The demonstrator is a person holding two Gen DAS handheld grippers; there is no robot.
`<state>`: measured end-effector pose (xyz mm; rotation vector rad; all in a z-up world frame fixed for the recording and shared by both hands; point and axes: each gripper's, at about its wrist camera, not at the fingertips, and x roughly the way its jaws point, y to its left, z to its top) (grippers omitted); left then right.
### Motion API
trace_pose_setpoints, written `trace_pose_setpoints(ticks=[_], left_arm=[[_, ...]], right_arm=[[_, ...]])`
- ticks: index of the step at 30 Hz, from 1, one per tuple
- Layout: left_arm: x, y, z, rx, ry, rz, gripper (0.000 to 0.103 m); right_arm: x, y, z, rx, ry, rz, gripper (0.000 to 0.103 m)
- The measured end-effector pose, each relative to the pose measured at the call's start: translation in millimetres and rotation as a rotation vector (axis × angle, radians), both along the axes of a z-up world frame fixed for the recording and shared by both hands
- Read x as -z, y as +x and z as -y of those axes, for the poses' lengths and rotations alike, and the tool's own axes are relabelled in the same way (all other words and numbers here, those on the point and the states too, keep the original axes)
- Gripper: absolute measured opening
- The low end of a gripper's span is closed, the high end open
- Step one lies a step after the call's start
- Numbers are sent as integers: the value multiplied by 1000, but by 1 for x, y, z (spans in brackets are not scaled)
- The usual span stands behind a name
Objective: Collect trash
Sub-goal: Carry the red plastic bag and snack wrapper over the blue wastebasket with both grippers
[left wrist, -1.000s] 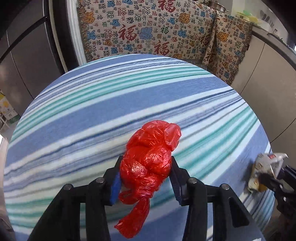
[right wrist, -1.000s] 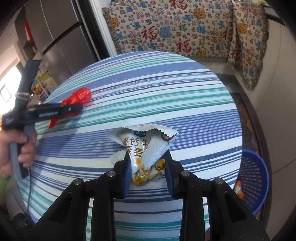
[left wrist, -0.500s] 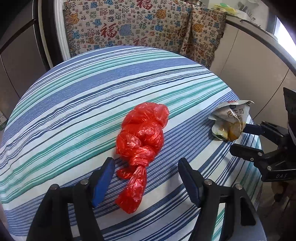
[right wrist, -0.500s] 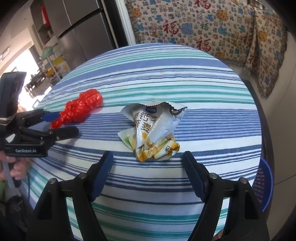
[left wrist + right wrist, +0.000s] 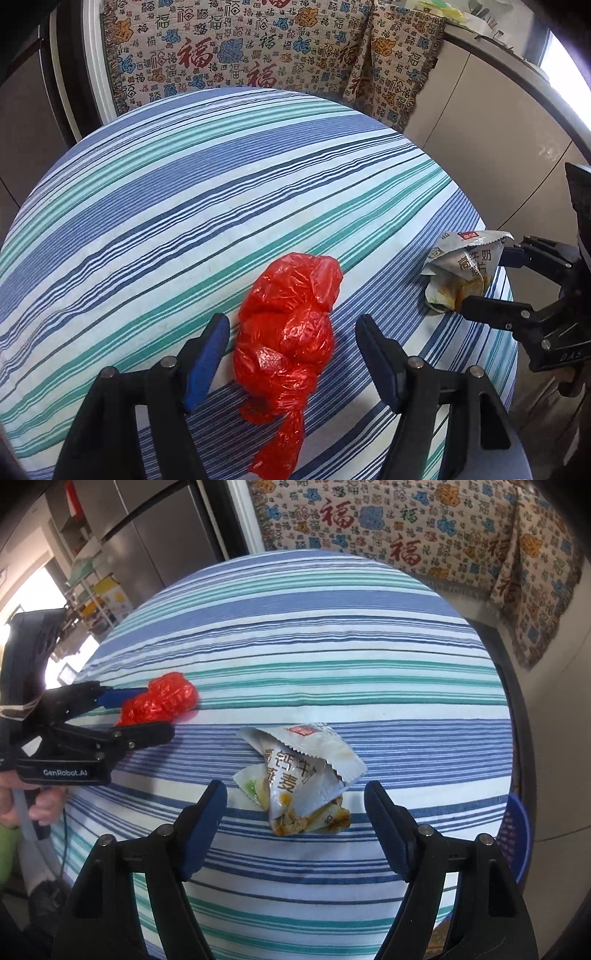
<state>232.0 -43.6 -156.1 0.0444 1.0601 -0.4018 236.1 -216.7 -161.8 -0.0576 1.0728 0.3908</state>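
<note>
A knotted red plastic bag (image 5: 288, 332) lies on the striped tablecloth (image 5: 184, 203). My left gripper (image 5: 291, 325) stands open around it, blue pads clear of the plastic on both sides. The right wrist view shows the same bag (image 5: 166, 698) inside the left gripper (image 5: 157, 710). A crumpled white snack wrapper (image 5: 306, 775) with an orange bottom lies between the fingers of my right gripper (image 5: 295, 790). Those jaws are closing, with gaps still on each side of the wrapper. In the left wrist view, the wrapper (image 5: 458, 269) and right gripper (image 5: 484, 280) sit near the table's right edge.
A blue mesh basket (image 5: 515, 834) stands on the floor beyond the round table's right edge (image 5: 506, 738). A patterned cloth (image 5: 258, 55) hangs behind the table. A steel fridge (image 5: 155, 535) stands at the back left. A person's hand (image 5: 40, 805) holds the left gripper's handle.
Both grippers were shut, the left on the red bag and the right on the wrapper. They have opened, and both items now lie loose on the cloth between the fingers.
</note>
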Motion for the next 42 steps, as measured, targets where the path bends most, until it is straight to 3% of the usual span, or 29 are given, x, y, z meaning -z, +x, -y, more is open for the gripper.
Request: trace_pose_setpoints(ticks=[1, 2, 3, 5, 20, 31, 36, 42], left_arm=[[-1, 0, 2, 5, 10, 8, 71], [-2, 0, 3, 10, 20, 13, 64], [-2, -1, 5, 16, 27, 16, 51], [-3, -4, 6, 23, 35, 21, 44], [-39, -28, 22, -12, 63, 135, 43], [-50, -34, 55, 33, 36, 144, 43], [-61, -40, 103, 113, -29, 133, 43], [-70, -52, 212, 294, -120, 87, 43]], right_arm=[[0, 2, 0, 3, 1, -9, 48], [1, 3, 1, 7, -11, -14, 32], [0, 3, 3, 9, -2, -15, 31], [-3, 0, 6, 12, 8, -12, 28], [-26, -24, 20, 62, 76, 43, 27], [-35, -37, 52, 137, 86, 73, 27], [-46, -51, 103, 233, 78, 95, 27], [-34, -66, 206, 420, 27, 54, 27]])
